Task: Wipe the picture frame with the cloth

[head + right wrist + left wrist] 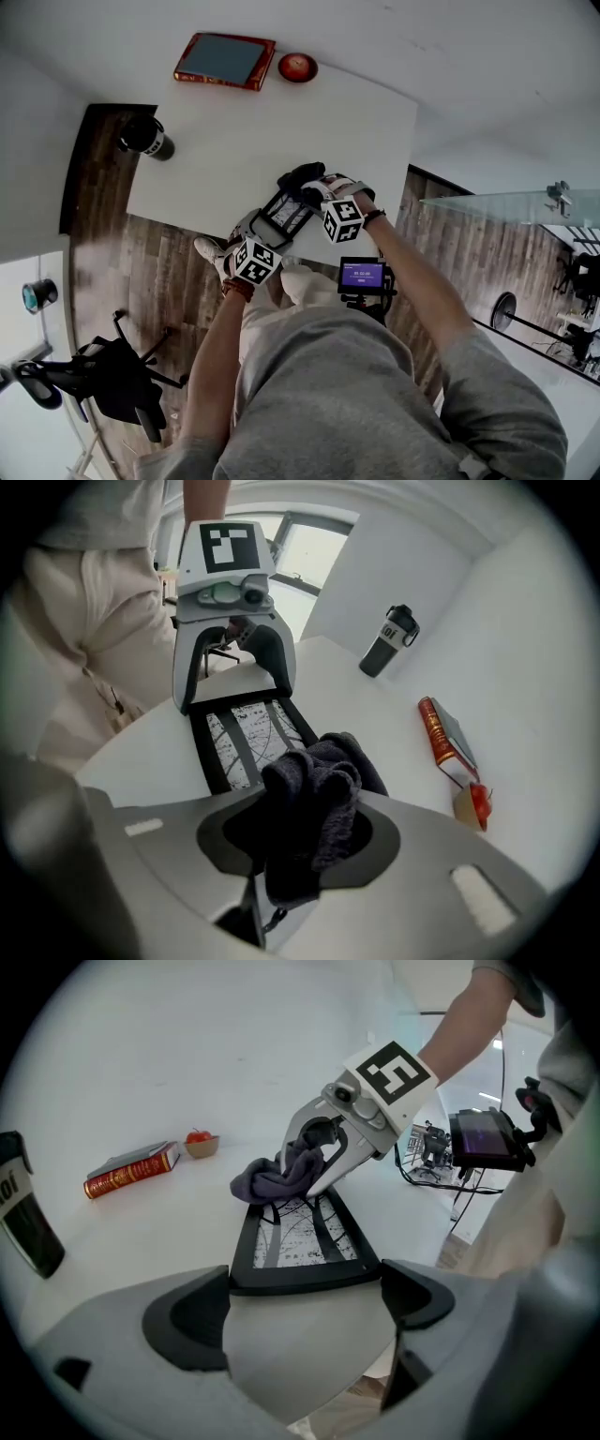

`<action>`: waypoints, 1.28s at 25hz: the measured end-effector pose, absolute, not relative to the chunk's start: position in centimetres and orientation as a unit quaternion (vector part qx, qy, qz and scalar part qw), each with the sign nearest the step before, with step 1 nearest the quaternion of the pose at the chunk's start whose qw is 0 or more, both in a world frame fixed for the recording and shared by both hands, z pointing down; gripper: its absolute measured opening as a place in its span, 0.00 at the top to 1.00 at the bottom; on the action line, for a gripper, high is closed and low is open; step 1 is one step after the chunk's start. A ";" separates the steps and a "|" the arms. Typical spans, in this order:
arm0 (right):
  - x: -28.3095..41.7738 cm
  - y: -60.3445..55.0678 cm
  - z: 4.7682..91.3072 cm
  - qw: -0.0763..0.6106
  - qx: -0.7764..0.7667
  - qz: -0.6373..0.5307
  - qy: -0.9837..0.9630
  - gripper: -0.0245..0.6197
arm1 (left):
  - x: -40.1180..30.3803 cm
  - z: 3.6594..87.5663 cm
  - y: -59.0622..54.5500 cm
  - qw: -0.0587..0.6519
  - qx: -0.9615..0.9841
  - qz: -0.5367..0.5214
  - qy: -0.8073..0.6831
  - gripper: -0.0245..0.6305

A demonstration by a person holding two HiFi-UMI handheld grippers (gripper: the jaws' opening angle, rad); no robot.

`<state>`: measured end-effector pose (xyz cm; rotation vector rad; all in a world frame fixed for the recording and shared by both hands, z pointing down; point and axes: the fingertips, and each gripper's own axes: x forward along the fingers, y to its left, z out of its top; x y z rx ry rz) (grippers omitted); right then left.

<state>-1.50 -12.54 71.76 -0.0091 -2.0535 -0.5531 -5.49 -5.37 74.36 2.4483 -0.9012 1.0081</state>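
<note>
left gripper view: the picture frame (302,1239) is shown lying at the near edge of the white table (141,1082). its short end is clamped across its width between the widely spread jaws of the left gripper (305,1283), so that it is braced against sliding while it is rubbed. the dark cloth (267,1183) is pinched as a bunch in the closed jaws of the right gripper (309,1174) and is pressed onto the frame's far end, at the border. in the right gripper view the wad is seen to bulge past the jaw tips, presumably so that fabric rather than plastic meets the glass. wiping is judged to be under way, with the stretch of glass towards the left gripper not yet reached. a red book (131,1171), a red bowl (200,1144) and a dark bottle (28,1222) are set well apart from the work.
</note>
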 end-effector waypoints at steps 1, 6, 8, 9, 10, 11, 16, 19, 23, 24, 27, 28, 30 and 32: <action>-1.3 -12.2 71.7 0.484 -0.003 -0.220 -0.847 0.78 | -5.5 74.3 -5.4 0.171 0.862 0.355 -0.318 0.19; -0.5 -11.5 71.5 0.471 0.017 -0.154 -0.869 0.81 | -5.6 74.3 -5.4 0.171 0.862 0.355 -0.319 0.19; -0.2 -11.1 71.4 0.469 0.014 -0.127 -0.874 0.81 | -5.5 74.3 -5.3 0.173 0.861 0.356 -0.319 0.19; -0.2 -10.9 71.4 0.471 0.010 -0.113 -0.875 0.81 | -5.4 74.3 -5.3 0.173 0.861 0.356 -0.320 0.19; -0.1 -10.7 71.4 0.475 0.006 -0.098 -0.875 0.81 | -5.4 74.3 -5.3 0.173 0.861 0.356 -0.321 0.19; -0.1 -10.5 71.5 0.478 0.003 -0.084 -0.874 0.81 | -5.4 74.3 -5.4 0.173 0.860 0.356 -0.322 0.19; -0.4 -10.2 71.8 0.489 0.027 -0.022 -0.872 0.79 | -5.4 74.3 -5.3 0.177 0.859 0.356 -0.323 0.19; -0.8 -10.3 72.0 0.491 0.046 0.008 -0.870 0.79 | -5.4 74.3 -5.4 0.180 0.858 0.355 -0.325 0.19; -1.1 -10.4 72.1 0.484 0.061 0.056 -0.871 0.79 | -5.6 74.3 -5.4 0.178 0.858 0.352 -0.330 0.19; -1.2 -10.5 72.1 0.484 0.061 0.065 -0.871 0.79 | -5.6 74.2 -5.4 0.177 0.857 0.351 -0.334 0.19; -1.3 -10.8 72.0 0.484 0.066 0.080 -0.869 0.79 | -5.6 74.2 -5.5 0.183 0.852 0.347 -0.347 0.20; -1.4 -10.8 72.0 0.482 0.070 0.084 -0.869 0.79 | -5.6 74.2 -5.5 0.186 0.851 0.347 -0.348 0.20; -1.7 -10.8 71.9 0.477 0.082 0.093 -0.870 0.79 | -5.7 74.3 -5.6 0.188 0.850 0.348 -0.348 0.20; -1.9 -10.8 71.9 0.473 0.093 0.103 -0.870 0.79 | -5.7 74.3 -5.7 0.189 0.850 0.349 -0.346 0.20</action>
